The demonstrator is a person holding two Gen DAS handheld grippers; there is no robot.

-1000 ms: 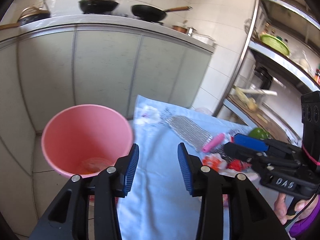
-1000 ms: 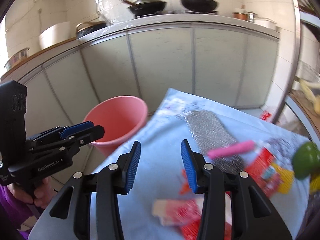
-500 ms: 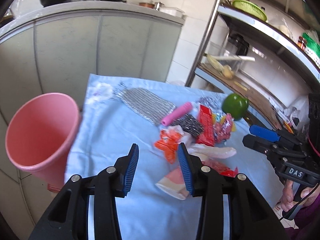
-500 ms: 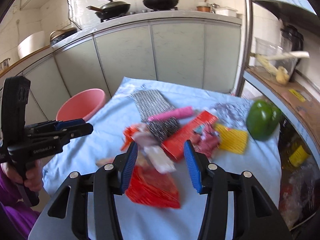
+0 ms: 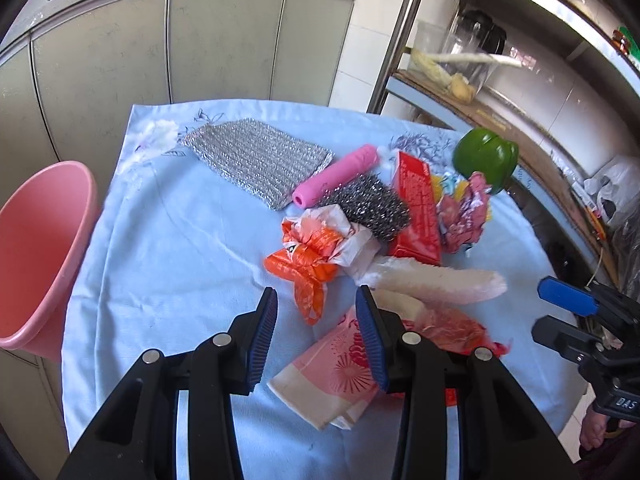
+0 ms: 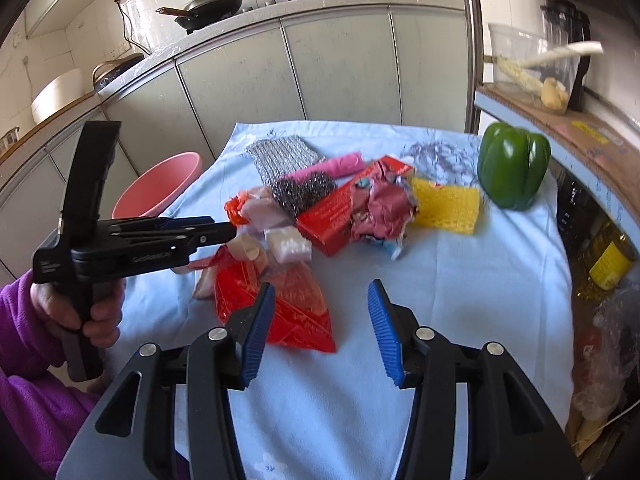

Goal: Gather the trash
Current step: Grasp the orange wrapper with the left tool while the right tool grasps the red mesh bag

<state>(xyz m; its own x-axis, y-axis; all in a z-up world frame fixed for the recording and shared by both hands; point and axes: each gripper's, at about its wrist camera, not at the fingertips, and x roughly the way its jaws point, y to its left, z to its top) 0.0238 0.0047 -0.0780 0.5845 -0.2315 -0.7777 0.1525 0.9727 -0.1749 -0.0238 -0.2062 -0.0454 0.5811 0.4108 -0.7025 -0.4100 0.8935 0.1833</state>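
A heap of trash lies on the light-blue cloth point(image 5: 180, 248): an orange-and-white wrapper point(image 5: 312, 256), a pink-and-white bag point(image 5: 332, 372), a red box point(image 5: 416, 208) and a crumpled pink wrapper point(image 5: 464, 216). My left gripper point(image 5: 316, 320) hangs open just above the heap's near edge, with nothing between its pads. My right gripper point(image 6: 320, 312) is open too, over a red plastic bag point(image 6: 280, 308) and bare cloth. A pink bin point(image 5: 36, 248) stands off the table's left side. Each gripper shows in the other's view: the right gripper point(image 5: 540, 308), the left gripper point(image 6: 224, 228).
A silver mesh cloth point(image 5: 256, 160), a pink roll point(image 5: 336, 176), a steel scourer point(image 5: 368, 208), a yellow sponge point(image 6: 448, 204) and a green pepper point(image 6: 514, 164) share the table. Grey cabinets stand behind it, a metal shelf rack to the right. A purple sleeve point(image 6: 24, 328) is near the left edge.
Both grippers have swung away from the pink bin and come down over the trash heap. The bin has slid to the left of both views. Neither gripper has taken hold of anything.
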